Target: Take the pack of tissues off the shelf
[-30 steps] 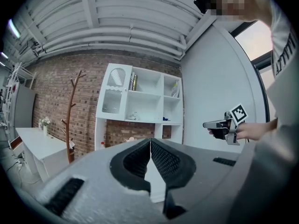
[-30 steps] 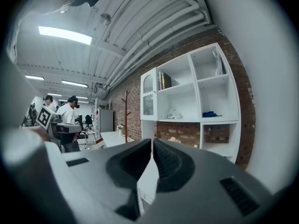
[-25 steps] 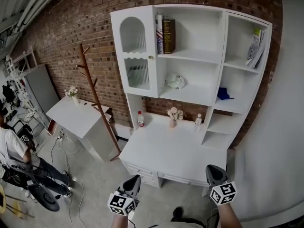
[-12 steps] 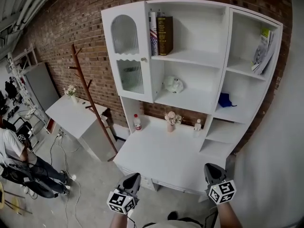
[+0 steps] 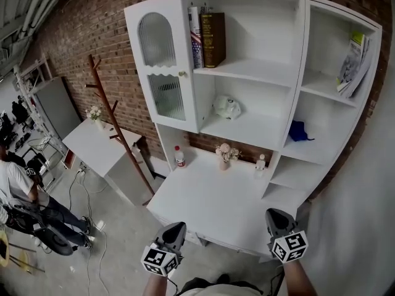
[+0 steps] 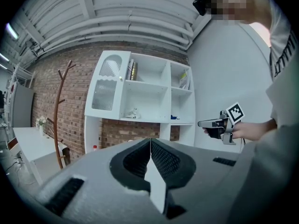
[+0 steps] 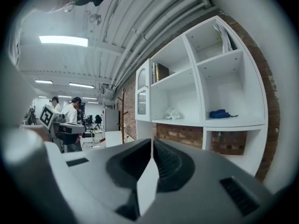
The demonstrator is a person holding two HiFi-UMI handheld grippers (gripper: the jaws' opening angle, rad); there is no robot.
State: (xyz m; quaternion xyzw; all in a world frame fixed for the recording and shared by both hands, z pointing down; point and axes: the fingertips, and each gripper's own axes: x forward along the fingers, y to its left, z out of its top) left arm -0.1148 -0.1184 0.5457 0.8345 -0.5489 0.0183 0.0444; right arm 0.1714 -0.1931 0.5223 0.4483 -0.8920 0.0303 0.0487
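Observation:
The pack of tissues (image 5: 227,106), white with a pale green print, lies on the middle shelf of the white shelf unit (image 5: 247,128) above the desk; it also shows as the tissues (image 6: 133,112) and the pack (image 7: 172,113). My left gripper (image 5: 174,230) and right gripper (image 5: 278,217) hover low, in front of the desk's near edge and well short of the shelf. The left gripper (image 6: 150,141) has its jaws shut with nothing between them. So does the right gripper (image 7: 153,143).
Books (image 5: 207,39) stand on the top shelf, magazines (image 5: 353,63) top right, a blue cloth (image 5: 299,131) below them. A red-capped bottle (image 5: 179,156), flower vase (image 5: 224,154) and small figure (image 5: 261,162) sit on the desk. Left are a coat rack (image 5: 114,116), side table (image 5: 102,150) and person (image 5: 15,190).
The view has moved closer to the shelf unit, which now looks larger and higher in frame. Both grippers stay shut at the bottom of the view.

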